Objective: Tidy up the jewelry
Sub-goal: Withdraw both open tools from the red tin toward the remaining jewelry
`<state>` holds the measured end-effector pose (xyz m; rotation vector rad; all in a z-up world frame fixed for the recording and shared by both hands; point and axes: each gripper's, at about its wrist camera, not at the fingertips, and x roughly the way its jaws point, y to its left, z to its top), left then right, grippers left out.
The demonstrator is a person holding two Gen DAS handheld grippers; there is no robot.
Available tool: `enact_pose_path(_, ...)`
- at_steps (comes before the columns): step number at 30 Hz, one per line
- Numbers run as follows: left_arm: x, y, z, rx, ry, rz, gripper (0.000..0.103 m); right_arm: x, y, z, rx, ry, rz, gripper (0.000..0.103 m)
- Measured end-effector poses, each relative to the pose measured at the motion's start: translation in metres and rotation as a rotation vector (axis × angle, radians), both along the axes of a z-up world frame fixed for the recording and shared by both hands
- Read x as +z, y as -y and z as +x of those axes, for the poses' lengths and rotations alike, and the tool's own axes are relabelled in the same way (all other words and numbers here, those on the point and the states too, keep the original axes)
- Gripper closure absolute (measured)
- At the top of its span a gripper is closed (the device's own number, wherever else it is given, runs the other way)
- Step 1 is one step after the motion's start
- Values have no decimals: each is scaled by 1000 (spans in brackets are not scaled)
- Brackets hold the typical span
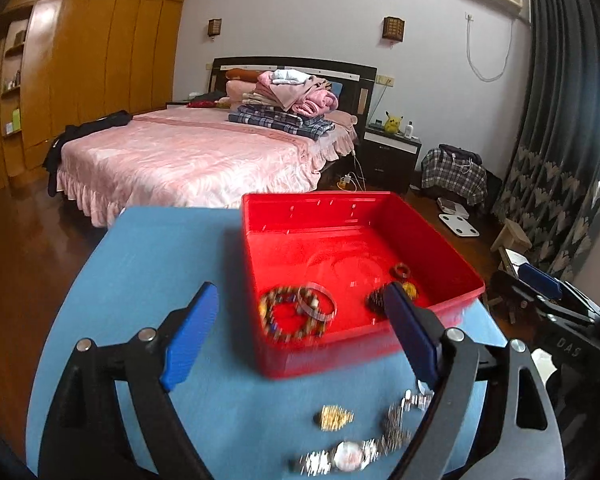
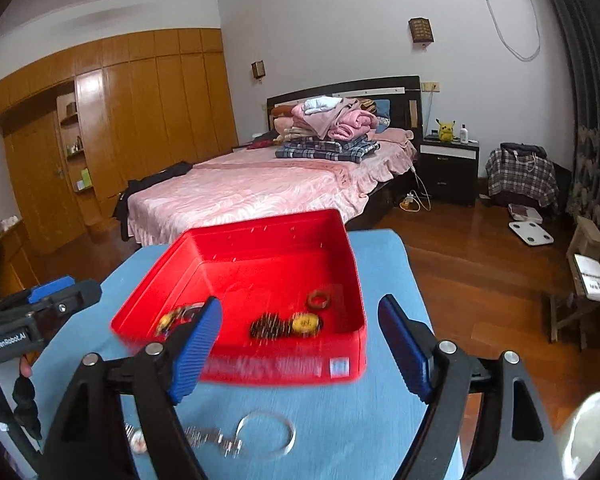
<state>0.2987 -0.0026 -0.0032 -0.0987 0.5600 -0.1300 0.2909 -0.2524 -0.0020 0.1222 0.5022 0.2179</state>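
One red plastic bin (image 1: pixel 440 248) on blue worktop (image 1: pixel 160 264) holds five jewelry pieces; silver wristwatch (image 1: pixel 346 456) at 6 o'clock. Left gripper (image 1: pixel 296 336), right gripper (image 2: pixel 300 344): jaws apart, empty.

Pink-covered bed (image 1: pixel 188 160) against pale wall (image 1: pixel 300 12), wooden wardrobe (image 1: pixel 112 56) left, dark curtain (image 1: pixel 560 128) right, wood floor (image 2: pixel 472 248)

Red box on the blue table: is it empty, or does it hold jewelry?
Holds jewelry: the red box has a beaded bracelet and brown ring inside.
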Motion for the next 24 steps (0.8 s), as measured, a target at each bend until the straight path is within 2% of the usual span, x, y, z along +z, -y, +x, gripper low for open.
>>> enact_pose_path(8, -38, -13, -34, 14, -87, -12, 21, -22, 4, -45, -17, -55, 3, 24)
enact_pose_path(11, -55, -17, -38, 16, -132, -24, 25, -29, 3, -56, -16, -74, -2, 24)
enact_pose_path(24, -88, -11, -40, -1, -229, -50, 30, -50, -10, -69, 2, -122, -18, 24)
